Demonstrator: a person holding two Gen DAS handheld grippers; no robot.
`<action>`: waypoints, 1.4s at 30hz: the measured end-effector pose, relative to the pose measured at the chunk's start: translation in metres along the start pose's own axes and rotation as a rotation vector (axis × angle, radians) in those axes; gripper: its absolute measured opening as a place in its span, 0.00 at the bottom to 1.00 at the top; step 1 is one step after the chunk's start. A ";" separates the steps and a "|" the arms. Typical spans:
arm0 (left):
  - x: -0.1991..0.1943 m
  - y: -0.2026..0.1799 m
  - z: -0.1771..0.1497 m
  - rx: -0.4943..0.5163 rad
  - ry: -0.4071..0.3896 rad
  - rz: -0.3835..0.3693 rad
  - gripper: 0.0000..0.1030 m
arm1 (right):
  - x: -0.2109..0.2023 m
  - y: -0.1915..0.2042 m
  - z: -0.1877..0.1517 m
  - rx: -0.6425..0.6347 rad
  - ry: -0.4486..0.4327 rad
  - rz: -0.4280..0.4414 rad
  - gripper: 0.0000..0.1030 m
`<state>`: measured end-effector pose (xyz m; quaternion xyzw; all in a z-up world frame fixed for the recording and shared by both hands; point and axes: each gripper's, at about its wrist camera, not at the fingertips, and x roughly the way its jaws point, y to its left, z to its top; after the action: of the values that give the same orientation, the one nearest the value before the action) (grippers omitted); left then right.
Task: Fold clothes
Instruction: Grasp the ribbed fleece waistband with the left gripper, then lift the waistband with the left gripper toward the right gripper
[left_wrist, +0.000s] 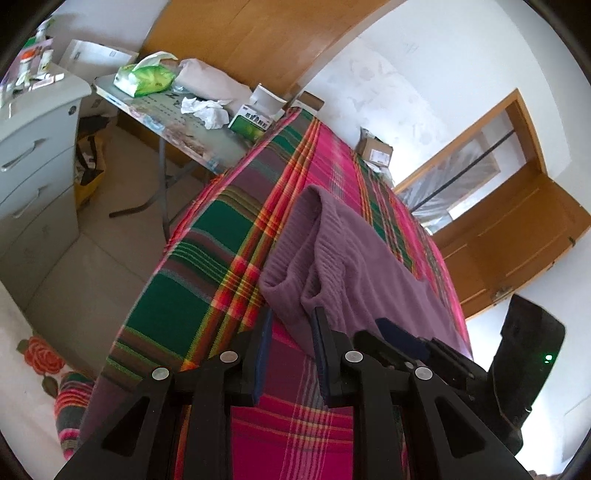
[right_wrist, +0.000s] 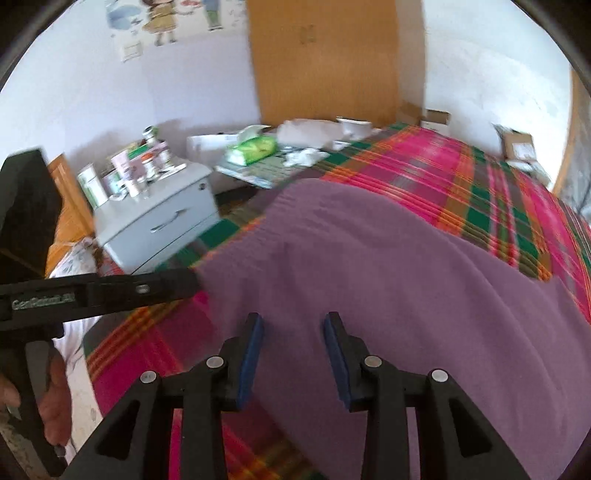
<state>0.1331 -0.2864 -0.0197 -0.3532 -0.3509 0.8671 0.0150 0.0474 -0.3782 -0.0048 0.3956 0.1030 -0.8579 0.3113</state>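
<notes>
A purple knit sweater (left_wrist: 343, 254) lies on the plaid bedspread (left_wrist: 207, 258), with its ribbed hem bunched near the bed's edge. My left gripper (left_wrist: 291, 325) is open at the sweater's near edge; pink bedspread shows between its blue pads and its right finger touches the cloth. In the right wrist view the sweater (right_wrist: 388, 277) fills the middle. My right gripper (right_wrist: 293, 332) hovers open over it with nothing between its fingers. The left gripper (right_wrist: 184, 282) reaches in from the left, its tip at the sweater's edge. The right gripper (left_wrist: 406, 339) shows beside the left one.
A folding table (left_wrist: 207, 136) with a green tissue pack (left_wrist: 146, 77) and boxes stands by the bed's far corner. A grey drawer cabinet (right_wrist: 159, 218) holds bottles. Cardboard boxes (left_wrist: 376, 149) sit behind the bed. A person's hand (right_wrist: 55, 406) holds the left gripper's handle.
</notes>
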 end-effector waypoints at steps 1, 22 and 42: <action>0.000 0.001 0.001 -0.003 -0.001 0.002 0.22 | 0.003 0.006 0.001 -0.018 0.008 0.010 0.35; -0.002 0.013 0.028 -0.054 0.000 -0.037 0.32 | 0.011 0.032 0.013 -0.052 0.003 0.078 0.37; 0.022 0.010 0.067 -0.107 0.147 -0.130 0.41 | 0.021 0.049 0.016 -0.080 0.009 -0.100 0.23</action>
<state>0.0770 -0.3283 -0.0056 -0.3927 -0.4169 0.8160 0.0780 0.0572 -0.4329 -0.0062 0.3811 0.1583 -0.8657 0.2834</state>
